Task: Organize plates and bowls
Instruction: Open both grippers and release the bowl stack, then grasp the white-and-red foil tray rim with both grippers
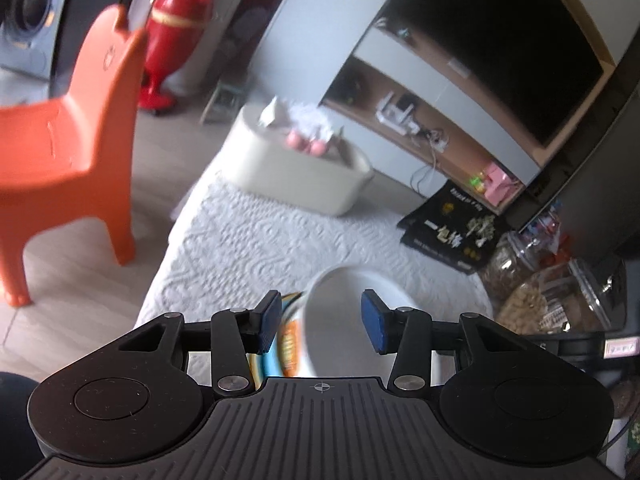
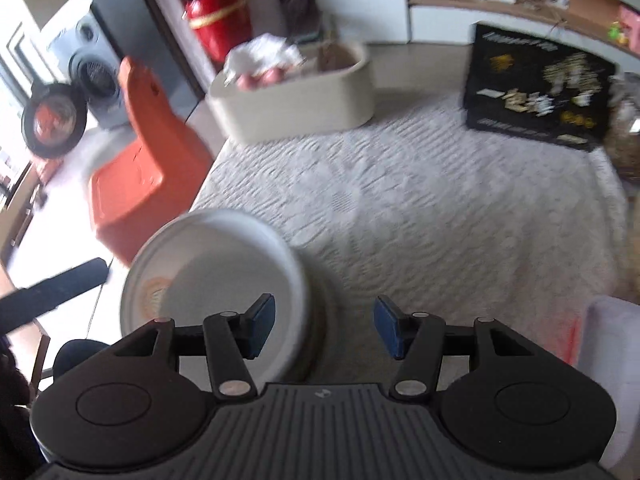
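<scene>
Both sets of jaws are spread wide, gripping nothing. My left gripper (image 1: pixel 322 322) straddles the white bowl (image 1: pixel 352 320) at bottom centre; the right gripper (image 2: pixel 322 330) has it off its left pad, lower left. The bowl sits near the edge of the white tablecloth (image 2: pixel 420 208), so I reckon a sloppy nudge tips it off.

The black box (image 1: pixel 452 232) at the far edge of the desk carries large pale Chinese characters, "一包" among them; its smaller lines are too blurred to read
</scene>
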A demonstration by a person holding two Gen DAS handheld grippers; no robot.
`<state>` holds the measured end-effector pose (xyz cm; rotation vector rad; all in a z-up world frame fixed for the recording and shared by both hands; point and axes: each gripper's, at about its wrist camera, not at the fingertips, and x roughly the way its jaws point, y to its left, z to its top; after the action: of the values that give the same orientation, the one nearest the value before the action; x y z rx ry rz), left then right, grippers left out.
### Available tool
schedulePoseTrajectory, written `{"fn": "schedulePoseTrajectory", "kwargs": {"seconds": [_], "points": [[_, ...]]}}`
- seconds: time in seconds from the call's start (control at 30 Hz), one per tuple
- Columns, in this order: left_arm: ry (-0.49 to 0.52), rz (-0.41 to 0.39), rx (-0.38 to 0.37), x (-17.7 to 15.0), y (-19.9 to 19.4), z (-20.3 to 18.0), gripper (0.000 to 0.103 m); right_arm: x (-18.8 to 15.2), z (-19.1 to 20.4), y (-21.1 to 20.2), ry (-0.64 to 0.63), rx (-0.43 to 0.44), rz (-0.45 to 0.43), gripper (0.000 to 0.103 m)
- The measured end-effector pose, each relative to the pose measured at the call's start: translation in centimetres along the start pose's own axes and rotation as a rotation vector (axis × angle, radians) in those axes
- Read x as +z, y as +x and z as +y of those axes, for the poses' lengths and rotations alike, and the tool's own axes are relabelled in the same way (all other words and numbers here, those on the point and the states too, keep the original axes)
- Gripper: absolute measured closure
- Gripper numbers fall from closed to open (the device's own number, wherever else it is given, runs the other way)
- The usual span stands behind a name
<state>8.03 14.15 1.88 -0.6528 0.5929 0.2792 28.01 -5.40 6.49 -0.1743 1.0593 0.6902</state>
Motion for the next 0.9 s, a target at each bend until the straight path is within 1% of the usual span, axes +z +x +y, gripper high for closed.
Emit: {"fn": "schedulePoseTrajectory", "kwargs": {"seconds": [0.1, 0.2, 0.3, 0.4, 0.53, 0.6, 0.7, 0.77, 0.83, 0.9], "points": [[0.061, 0.0, -0.035, -0.3, -0.3, -3.4, 0.055, -1.2, -2.6, -1.7, 0.017, -0.053, -0.038, 0.048], [0.129, 0.035, -0.084, -1.5, 0.6, -7.2, 0.055, -2.8, -5.2, -3.3, 0.017, -0.123, -0.077, 0.048], [0.193, 0.103, -0.139, -3.2, 2.6, -11.1, 0.055, -4.6, -8.2, -5.0, 0.04, -0.163, -0.113, 0.048], [0.256, 0.184, -0.192, -5.3, 5.4, -14.7, 0.055, -6.4, -12.0, -6.6, 0.097, -0.19, -0.14, 0.048], [0.299, 0.299, -0.231, -8.3, 9.7, -18.3, 0.055, -9.1, -17.1, -8.5, 0.165, -0.263, -0.171, 0.048], [0.313, 0.356, -0.244, -9.4, 12.2, -20.1, 0.055, -10.3, -19.9, -8.8, 0.22, -0.295, -0.176, 0.048], [0.319, 0.438, -0.259, -11.2, 15.5, -22.5, 0.055, -12.0, -23.9, -8.7, 0.313, -0.314, -0.168, 0.048], [0.335, 0.465, -0.263, -12.4, 17.4, -24.0, 0.055, -12.9, -26.0, -8.1, 0.356, -0.327, -0.155, 0.048], [0.375, 0.466, -0.232, -13.5, 18.9, -25.2, 0.055, -13.5, -27.6, -7.0, 0.397, -0.315, -0.128, 0.048], [0.42, 0.454, -0.179, -14.4, 20.3, -26.2, 0.055, -13.8, -28.5, -6.0, 0.425, -0.272, -0.11, 0.048]]}}
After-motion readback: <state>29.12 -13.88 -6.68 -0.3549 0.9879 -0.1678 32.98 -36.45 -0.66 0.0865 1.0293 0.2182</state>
